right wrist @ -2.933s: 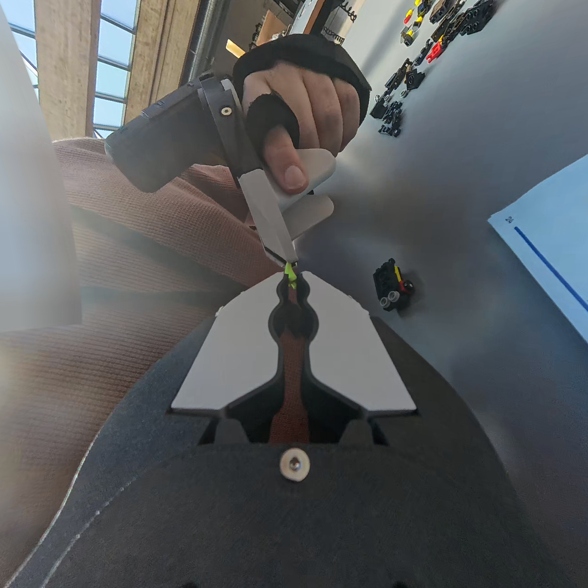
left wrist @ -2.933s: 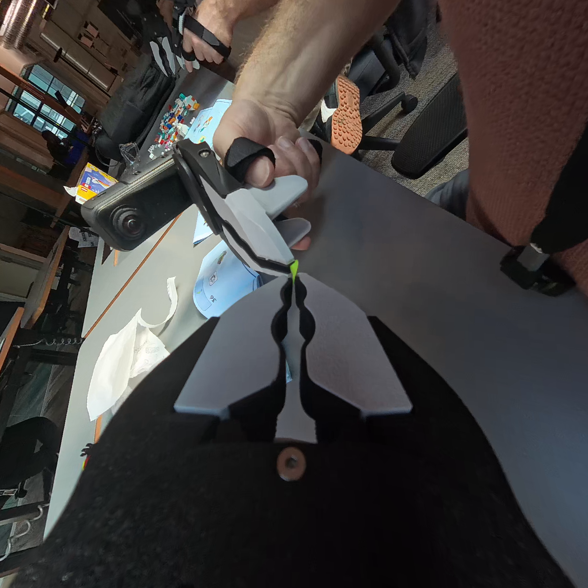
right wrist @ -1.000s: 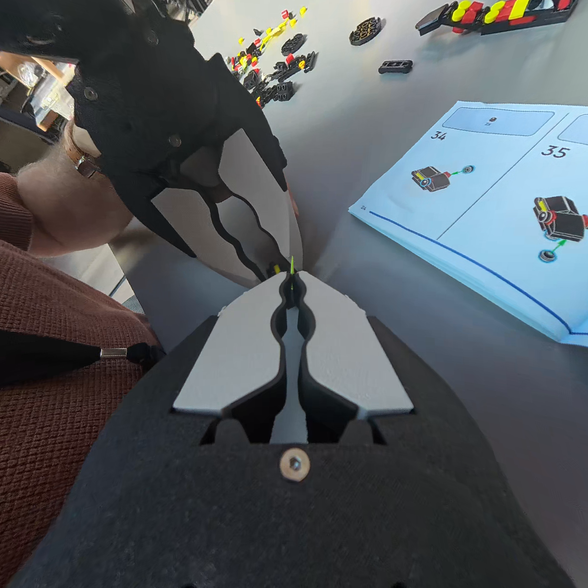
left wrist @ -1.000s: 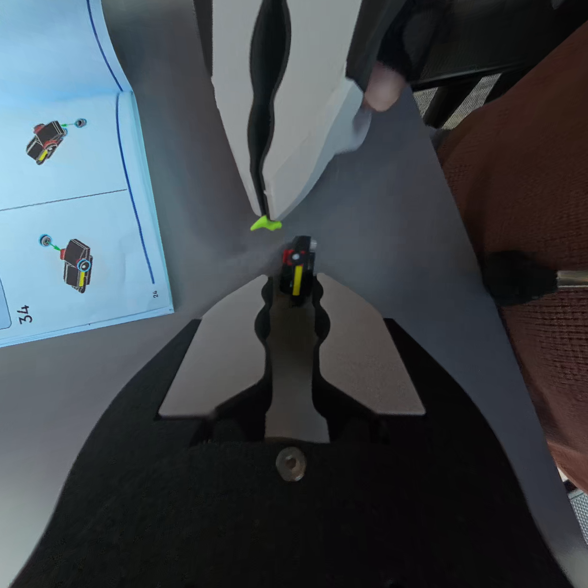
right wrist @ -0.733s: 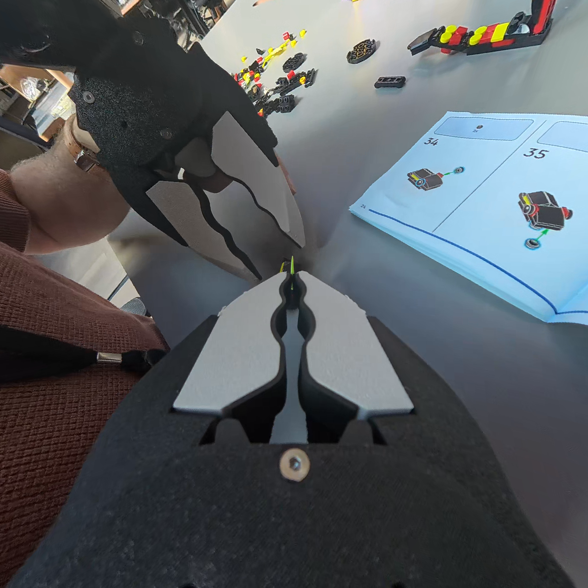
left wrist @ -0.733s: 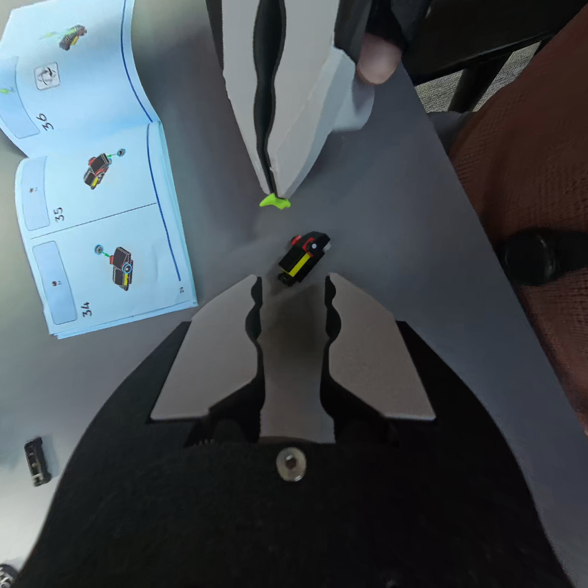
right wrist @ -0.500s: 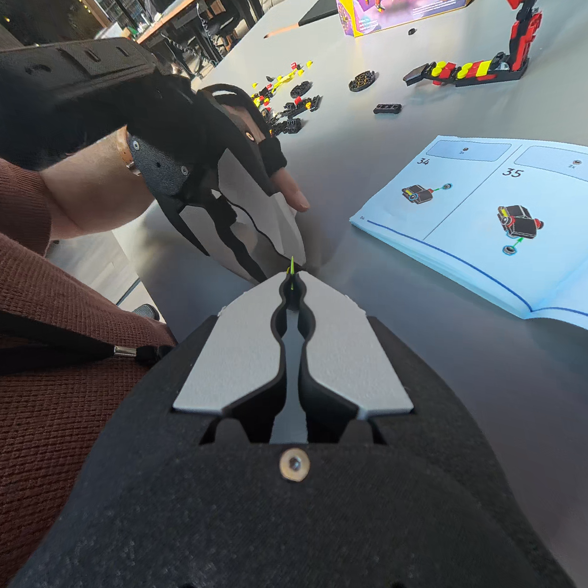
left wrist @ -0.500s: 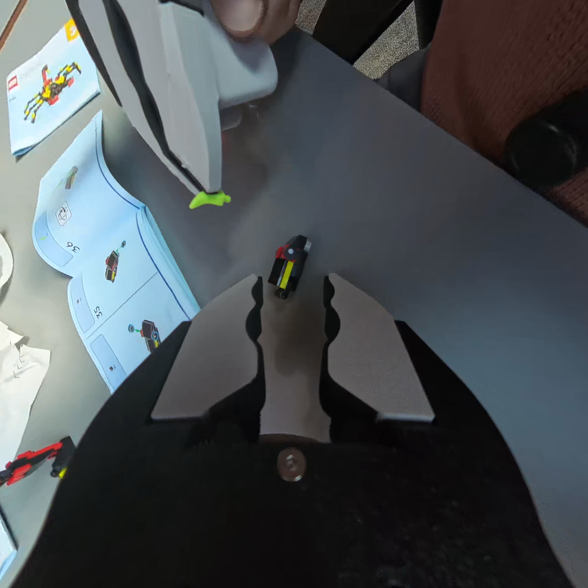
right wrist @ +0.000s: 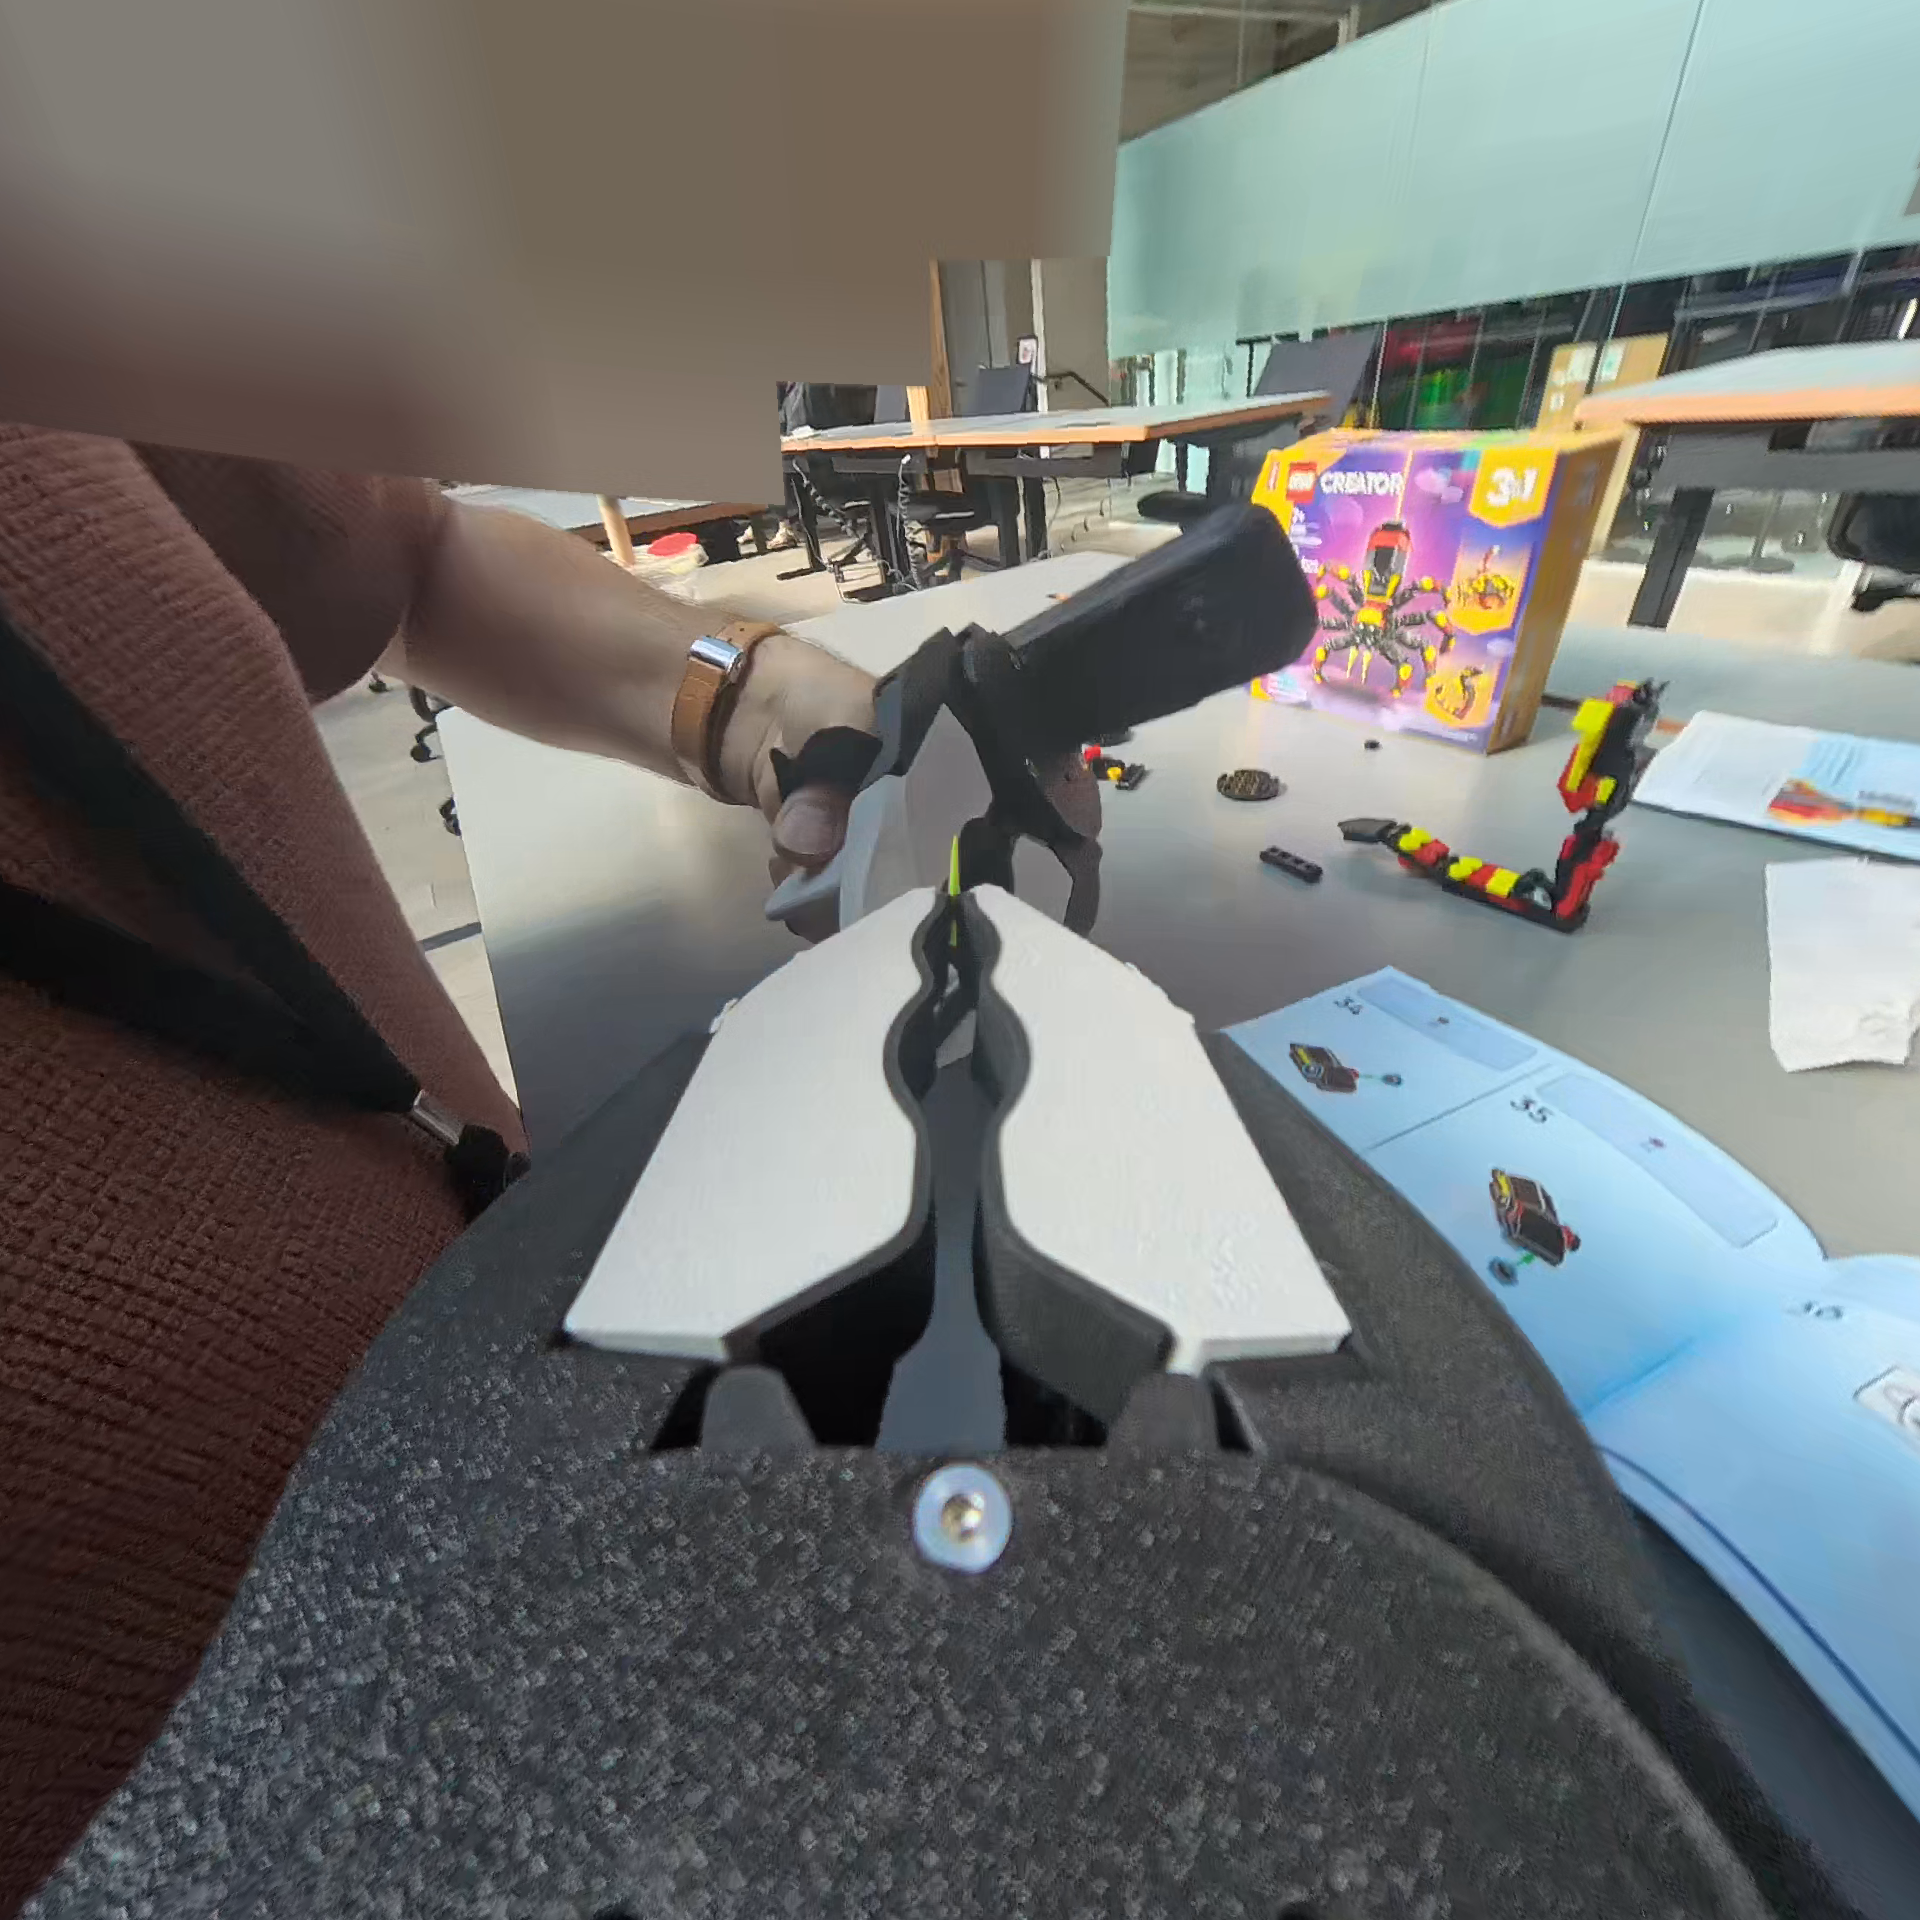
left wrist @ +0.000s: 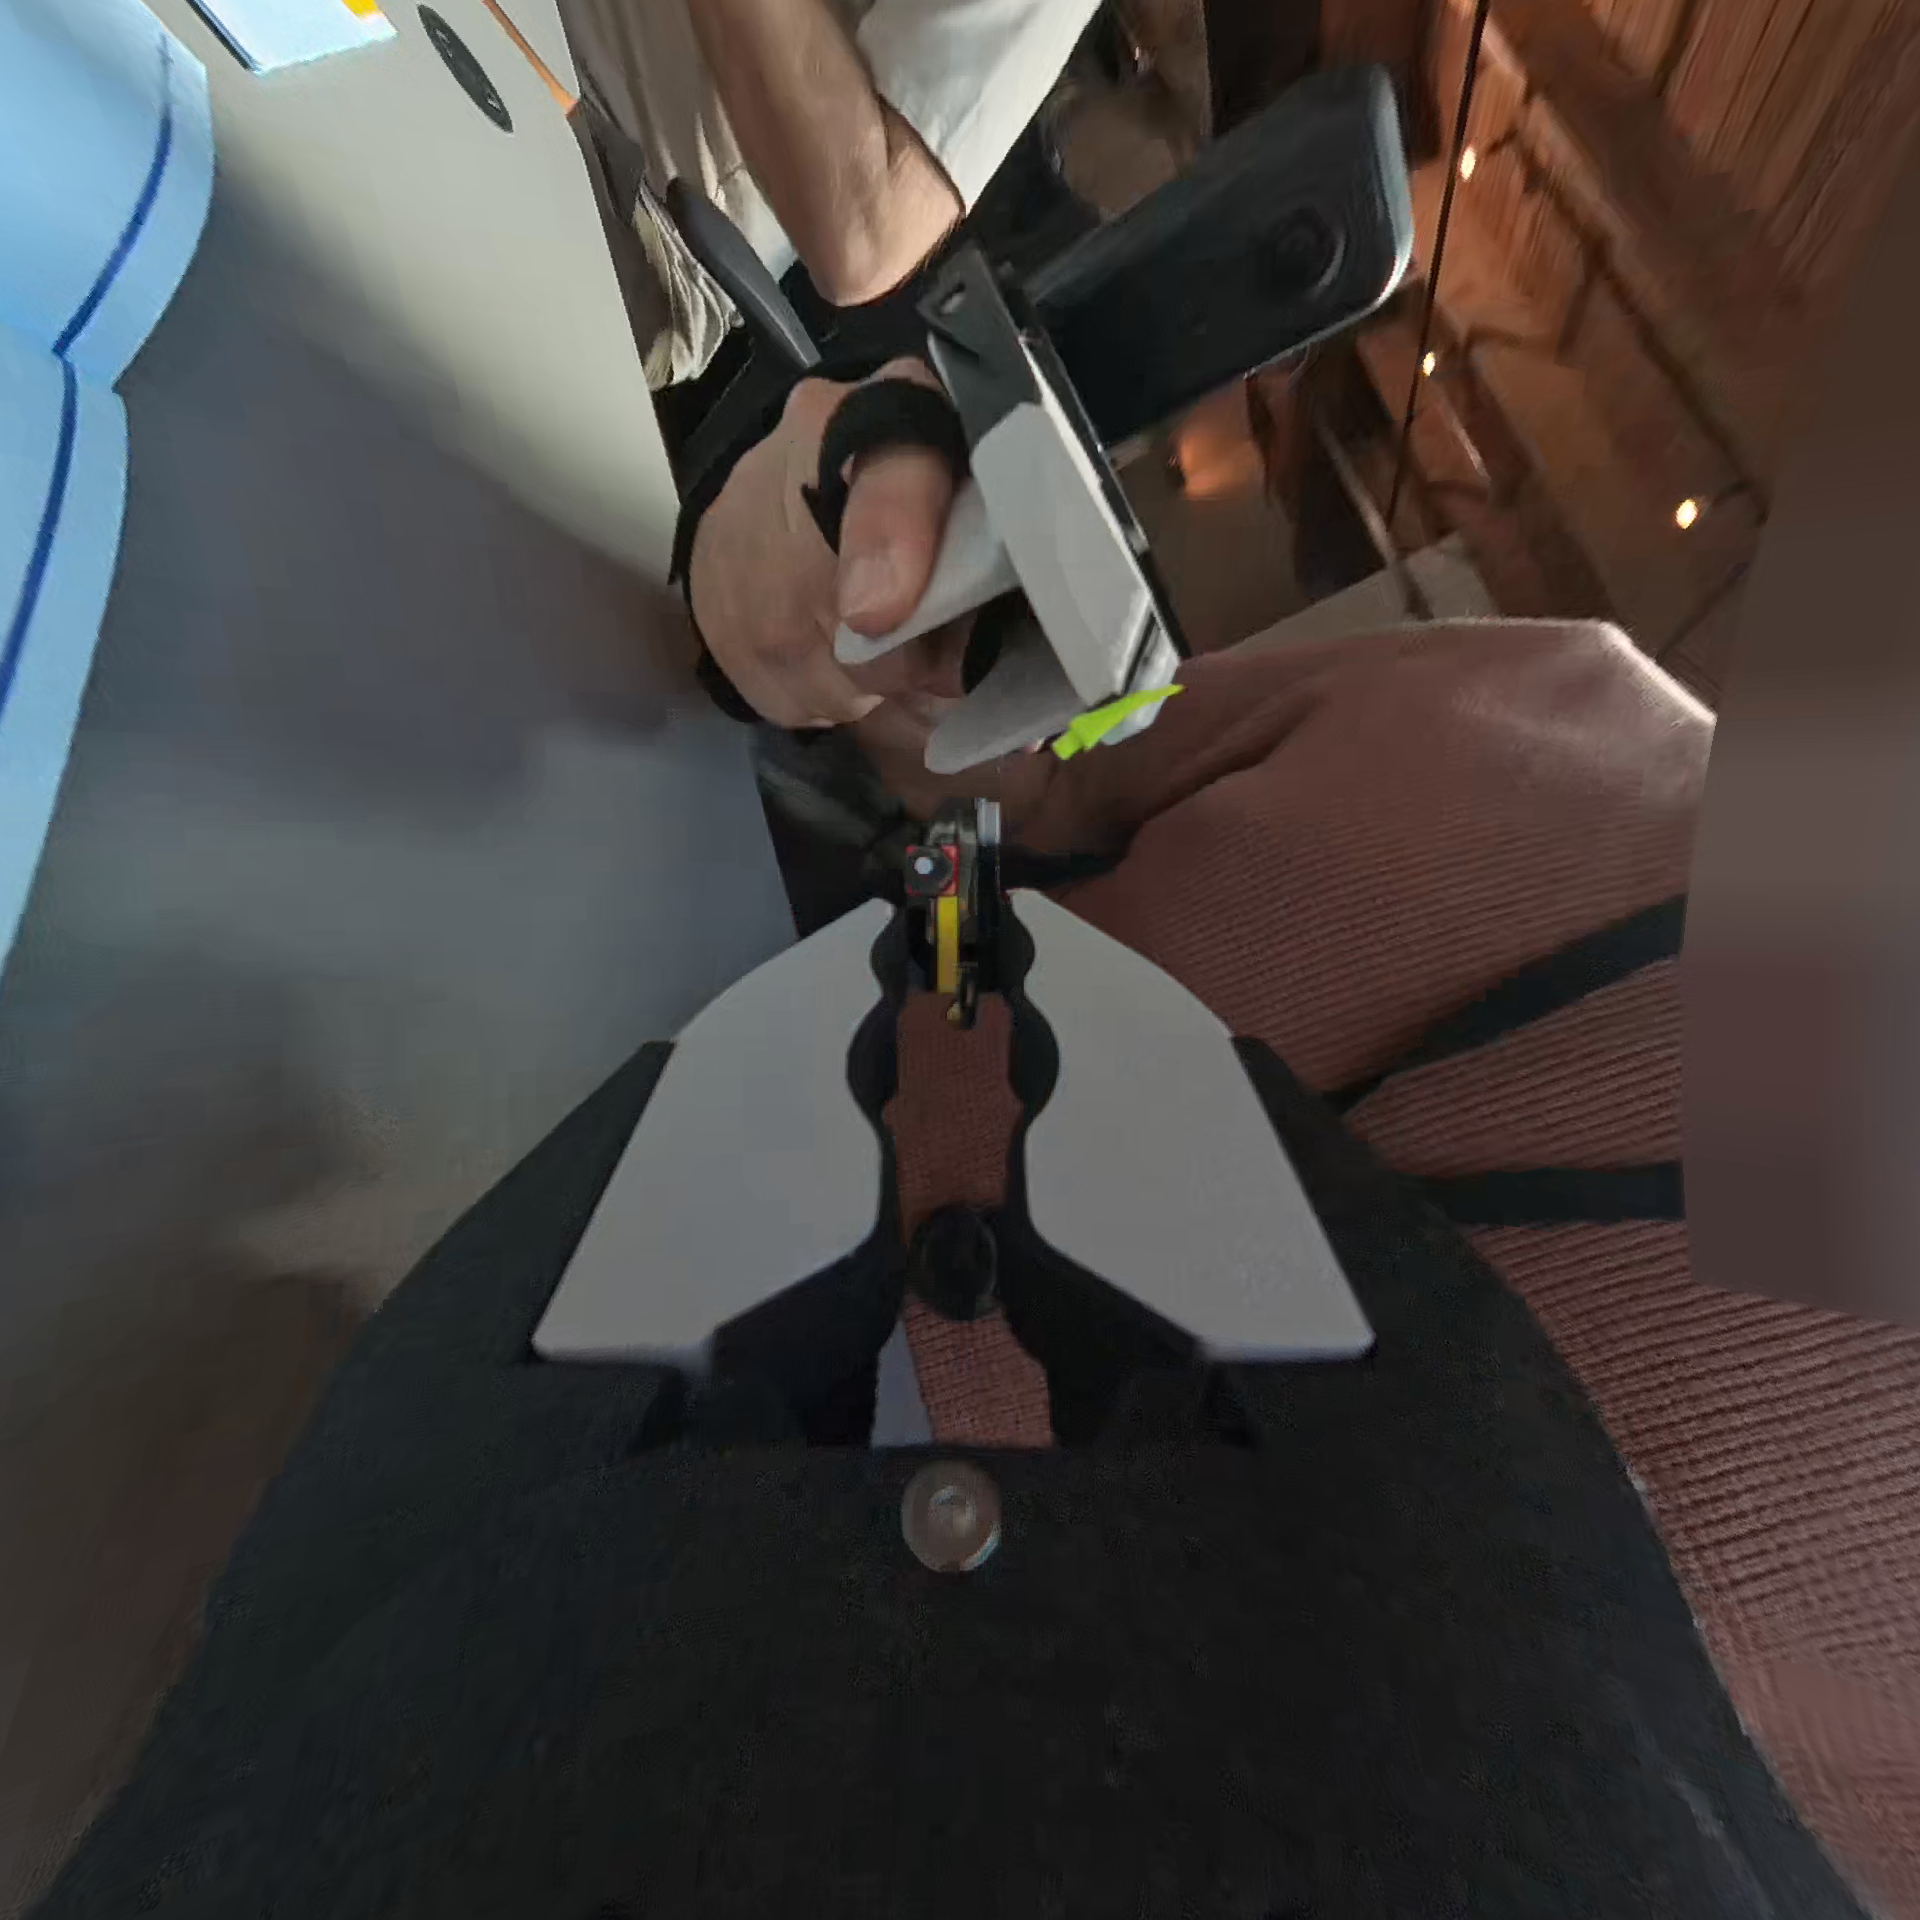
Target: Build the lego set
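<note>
My left gripper (left wrist: pixel 948 910) is shut on a small black, red and yellow lego assembly (left wrist: pixel 943 940) and holds it up in the air in front of the person's brown sweater. My right gripper (right wrist: pixel 954 914) is shut on a thin lime-green piece (right wrist: pixel 953 868). In the left wrist view the right gripper (left wrist: pixel 1148 681) is just above and to the right of the assembly, with the lime piece (left wrist: pixel 1107 719) sticking out of its tip, apart from the assembly. In the right wrist view the left gripper (right wrist: pixel 1075 862) is just beyond my fingertips; the assembly is hidden there.
An open blue instruction booklet (right wrist: pixel 1558 1195) lies on the grey table (right wrist: pixel 644 894) at the right. Farther back are a red, yellow and black partial build (right wrist: pixel 1507 862), a black round piece (right wrist: pixel 1250 781), a small black plate (right wrist: pixel 1291 860), the lego box (right wrist: pixel 1434 592) and white paper (right wrist: pixel 1839 977). Only a small space, under 4 cm, lies between the two pairs of fingers.
My left gripper has shut on the small assembly and lifted it off the table toward the person. My right gripper has risen with the lime piece still in it.
</note>
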{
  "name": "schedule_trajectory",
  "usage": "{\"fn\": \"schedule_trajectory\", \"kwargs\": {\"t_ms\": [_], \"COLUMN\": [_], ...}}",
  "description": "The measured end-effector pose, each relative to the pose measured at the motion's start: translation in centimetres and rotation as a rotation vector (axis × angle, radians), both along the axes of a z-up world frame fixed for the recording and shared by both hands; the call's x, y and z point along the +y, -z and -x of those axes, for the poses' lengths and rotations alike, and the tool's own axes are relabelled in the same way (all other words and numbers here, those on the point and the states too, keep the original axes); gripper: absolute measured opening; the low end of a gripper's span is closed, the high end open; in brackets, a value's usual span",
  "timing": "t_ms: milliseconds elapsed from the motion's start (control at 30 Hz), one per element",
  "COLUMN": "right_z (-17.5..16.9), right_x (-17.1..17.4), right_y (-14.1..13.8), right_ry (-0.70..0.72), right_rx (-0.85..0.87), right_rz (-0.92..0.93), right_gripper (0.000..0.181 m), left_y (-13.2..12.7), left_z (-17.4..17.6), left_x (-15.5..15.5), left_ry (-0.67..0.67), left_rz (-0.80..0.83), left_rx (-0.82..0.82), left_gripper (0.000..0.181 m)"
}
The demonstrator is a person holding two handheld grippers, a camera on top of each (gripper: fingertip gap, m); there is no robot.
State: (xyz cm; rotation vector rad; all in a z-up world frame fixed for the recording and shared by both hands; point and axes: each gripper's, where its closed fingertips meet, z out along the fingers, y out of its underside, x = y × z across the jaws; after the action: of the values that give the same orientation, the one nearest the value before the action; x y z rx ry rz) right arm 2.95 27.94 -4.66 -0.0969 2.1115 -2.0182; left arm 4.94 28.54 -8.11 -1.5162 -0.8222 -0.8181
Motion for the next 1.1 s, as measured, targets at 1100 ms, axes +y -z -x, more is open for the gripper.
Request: {"fn": "schedule_trajectory", "kwargs": {"t_ms": [1100], "right_z": [-4.5], "right_x": [-0.9], "right_y": [-1.2], "right_ry": [-0.38], "right_rx": [1.282], "right_rz": [0.045], "right_gripper": [0.0], "left_y": [-1.9], "left_z": [-2.4], "left_x": [-1.5], "left_ry": [0.024], "left_rz": [0.369], "left_rx": [0.34], "left_gripper": [0.016]}}
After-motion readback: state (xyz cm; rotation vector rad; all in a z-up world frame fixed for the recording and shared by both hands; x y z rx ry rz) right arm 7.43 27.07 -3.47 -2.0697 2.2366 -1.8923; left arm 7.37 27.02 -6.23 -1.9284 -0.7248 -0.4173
